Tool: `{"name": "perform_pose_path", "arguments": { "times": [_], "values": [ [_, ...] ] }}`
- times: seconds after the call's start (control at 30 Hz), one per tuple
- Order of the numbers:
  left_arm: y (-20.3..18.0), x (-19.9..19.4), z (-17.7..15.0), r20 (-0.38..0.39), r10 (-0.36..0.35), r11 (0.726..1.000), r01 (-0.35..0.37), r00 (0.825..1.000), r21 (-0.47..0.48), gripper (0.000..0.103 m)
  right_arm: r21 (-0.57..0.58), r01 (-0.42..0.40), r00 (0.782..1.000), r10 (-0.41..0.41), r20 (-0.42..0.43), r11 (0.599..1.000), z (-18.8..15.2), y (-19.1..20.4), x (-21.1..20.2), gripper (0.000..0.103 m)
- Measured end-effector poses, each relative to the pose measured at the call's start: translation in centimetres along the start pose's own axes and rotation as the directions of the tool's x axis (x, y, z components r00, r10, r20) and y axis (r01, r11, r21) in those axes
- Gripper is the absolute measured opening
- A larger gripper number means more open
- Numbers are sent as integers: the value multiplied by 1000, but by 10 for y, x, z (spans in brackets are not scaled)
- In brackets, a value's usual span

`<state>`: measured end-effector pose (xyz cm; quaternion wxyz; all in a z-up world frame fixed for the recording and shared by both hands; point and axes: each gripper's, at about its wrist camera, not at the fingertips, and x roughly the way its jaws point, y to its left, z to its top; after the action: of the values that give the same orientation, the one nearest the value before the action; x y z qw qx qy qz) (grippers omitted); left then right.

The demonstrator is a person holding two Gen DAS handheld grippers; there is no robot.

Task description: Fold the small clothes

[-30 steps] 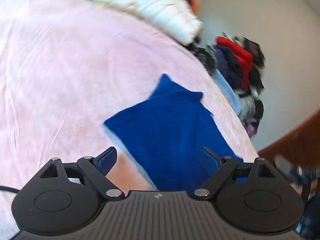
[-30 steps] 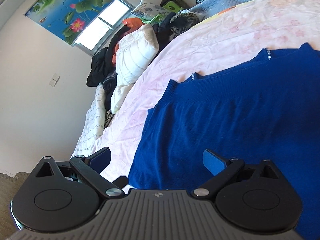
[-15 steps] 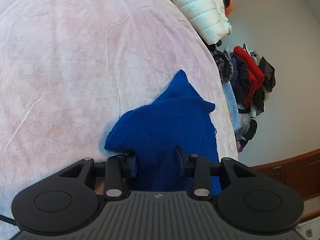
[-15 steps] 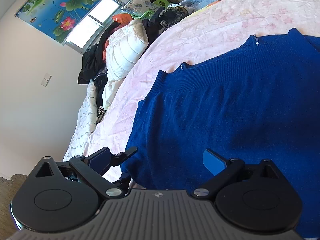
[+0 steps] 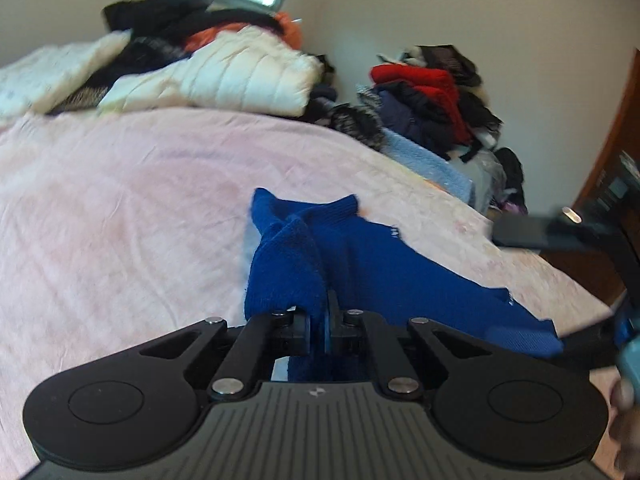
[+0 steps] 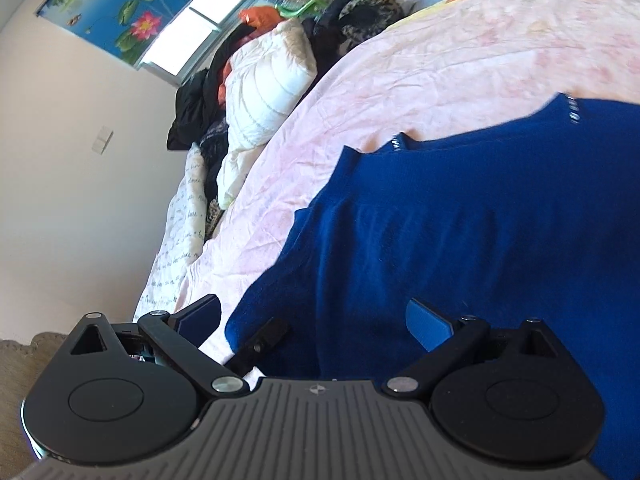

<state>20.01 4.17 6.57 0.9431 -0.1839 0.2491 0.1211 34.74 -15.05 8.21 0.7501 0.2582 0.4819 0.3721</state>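
A dark blue knit sweater (image 5: 360, 248) lies on the pink bed sheet (image 5: 120, 220). My left gripper (image 5: 318, 320) is shut on a bunched corner of it, which stands lifted off the sheet in a fold. In the right wrist view the sweater (image 6: 460, 220) spreads flat across the bed (image 6: 440, 52). My right gripper (image 6: 316, 316) is open low over the sweater's near edge, with knit between its blue pads but not pinched. A blurred black gripper part (image 5: 560, 228) shows at the right edge of the left wrist view.
A white puffy jacket (image 5: 240, 80) and dark clothes are heaped at the head of the bed. A pile of red and dark clothes (image 5: 432, 96) stands beyond the far side. Brown wooden furniture (image 5: 624, 120) is at the right. A window (image 6: 200, 32) is in the wall.
My left gripper has gone from wide open to shut on the sweater's corner, rolled and lifted it. My right gripper has slid closer over the sweater's edge, still open.
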Motion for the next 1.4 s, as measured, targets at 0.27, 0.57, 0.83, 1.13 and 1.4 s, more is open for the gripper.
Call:
{"name": "perform_pose_path", "arguments": {
  "times": [0.27,0.57,0.83,1.13,1.4],
  "values": [
    [-47,-4,-30,1,-66,960,64,998,274,5,12,-34,986,36,-164,999,45,9,47,100],
    [-59,1,-47,-10,-65,916,63,998,395,5,-70,89,979,-100,-178,994,47,5,86,40],
    [-73,-8,-54,-15,-99,891,96,995,443,6,-106,101,990,-110,-86,989,35,-19,59,18],
    [-149,-38,-78,-87,-309,794,307,947,525,6,-276,198,980,-193,48,941,29,-37,-58,19],
    [-192,-27,-138,-187,-279,720,334,942,608,6,-148,269,963,-264,56,952,-4,-121,-101,20]
  ]
}}
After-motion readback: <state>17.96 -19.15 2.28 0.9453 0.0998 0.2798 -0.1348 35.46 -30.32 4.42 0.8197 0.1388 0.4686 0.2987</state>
